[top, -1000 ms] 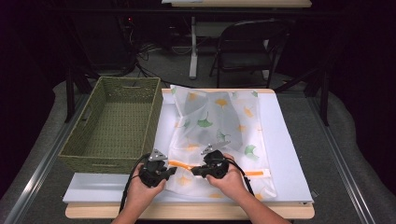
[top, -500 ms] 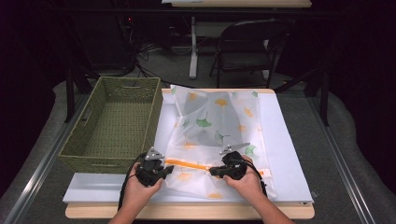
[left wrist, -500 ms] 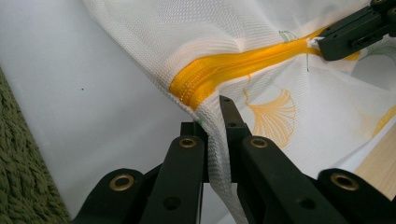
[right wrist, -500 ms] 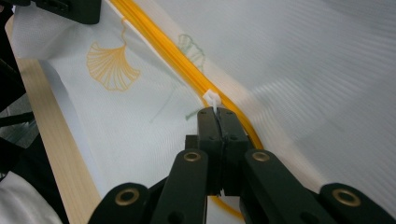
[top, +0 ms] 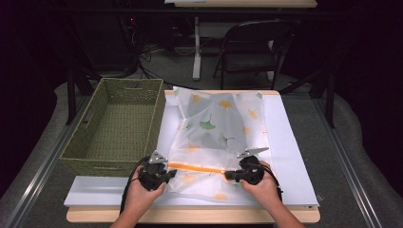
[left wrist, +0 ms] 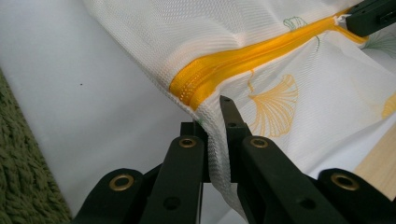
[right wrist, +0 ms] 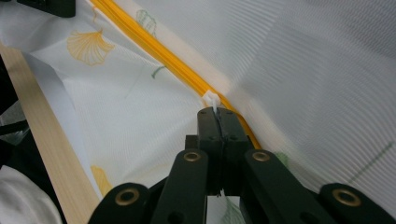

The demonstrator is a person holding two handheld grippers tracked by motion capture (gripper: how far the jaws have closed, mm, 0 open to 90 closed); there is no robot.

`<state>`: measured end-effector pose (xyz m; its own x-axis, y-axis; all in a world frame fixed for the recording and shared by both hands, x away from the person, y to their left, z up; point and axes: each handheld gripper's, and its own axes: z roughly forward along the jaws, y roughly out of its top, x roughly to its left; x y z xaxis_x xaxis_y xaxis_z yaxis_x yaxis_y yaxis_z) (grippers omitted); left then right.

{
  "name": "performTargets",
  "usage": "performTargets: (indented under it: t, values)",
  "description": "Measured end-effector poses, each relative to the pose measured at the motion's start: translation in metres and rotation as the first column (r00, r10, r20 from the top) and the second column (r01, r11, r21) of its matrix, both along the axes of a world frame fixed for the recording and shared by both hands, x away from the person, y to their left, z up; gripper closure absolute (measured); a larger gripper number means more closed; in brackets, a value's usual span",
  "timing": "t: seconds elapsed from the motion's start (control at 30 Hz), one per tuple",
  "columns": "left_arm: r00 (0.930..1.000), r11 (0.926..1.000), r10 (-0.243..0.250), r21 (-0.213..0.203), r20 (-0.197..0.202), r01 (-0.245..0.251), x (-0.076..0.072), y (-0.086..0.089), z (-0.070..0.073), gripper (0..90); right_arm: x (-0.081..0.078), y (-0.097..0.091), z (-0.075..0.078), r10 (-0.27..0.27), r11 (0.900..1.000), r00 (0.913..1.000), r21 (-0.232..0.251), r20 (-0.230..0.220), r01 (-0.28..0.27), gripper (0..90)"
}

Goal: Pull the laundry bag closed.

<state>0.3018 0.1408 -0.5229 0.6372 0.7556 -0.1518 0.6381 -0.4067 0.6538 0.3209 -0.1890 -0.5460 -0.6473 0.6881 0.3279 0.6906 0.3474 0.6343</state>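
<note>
A white mesh bag [top: 218, 123] printed with ginkgo leaves lies on the white board, its orange zipper [top: 195, 167] running across the near end. My left gripper [top: 167, 175] is shut on the bag's corner fabric [left wrist: 212, 140] just below the zipper's left end [left wrist: 243, 65]. My right gripper [top: 229, 175] sits farther right along the zipper [right wrist: 154, 49], shut on the small white zipper pull [right wrist: 211, 99]. The right gripper's jaws also appear at the top right of the left gripper view [left wrist: 373, 16].
A green woven basket [top: 114, 123] stands left of the bag, touching the board's edge. The white board [top: 285, 142] has bare room to the right of the bag. The wooden table edge [top: 190, 216] runs along the front. A folding chair [top: 252, 42] stands beyond the table.
My right gripper has slid to the right along the orange zipper with the pull in it. The left gripper has held still on the bag's corner.
</note>
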Motion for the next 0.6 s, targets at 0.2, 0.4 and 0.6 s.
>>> performTargets:
  t: [0.2,0.4,0.6]
  values:
    - [0.9997,0.9997,0.022,0.009,0.005,-0.022,0.000,0.004,0.001,89.2,-0.004,-0.013,0.000,-0.021,0.9998,0.9998,-0.008,-0.002,0.021,89.9]
    - [0.9998,0.9997,0.018,0.013,-0.003,-0.018,-0.001,0.003,-0.002,89.2,-0.005,-0.016,0.000,-0.027,0.9996,0.9996,-0.007,-0.007,0.027,89.9]
    - [0.9999,0.9997,0.014,0.022,-0.004,-0.014,0.000,0.003,-0.003,89.2,-0.011,-0.042,-0.001,-0.085,0.9963,0.9963,-0.011,-0.011,0.085,89.8]
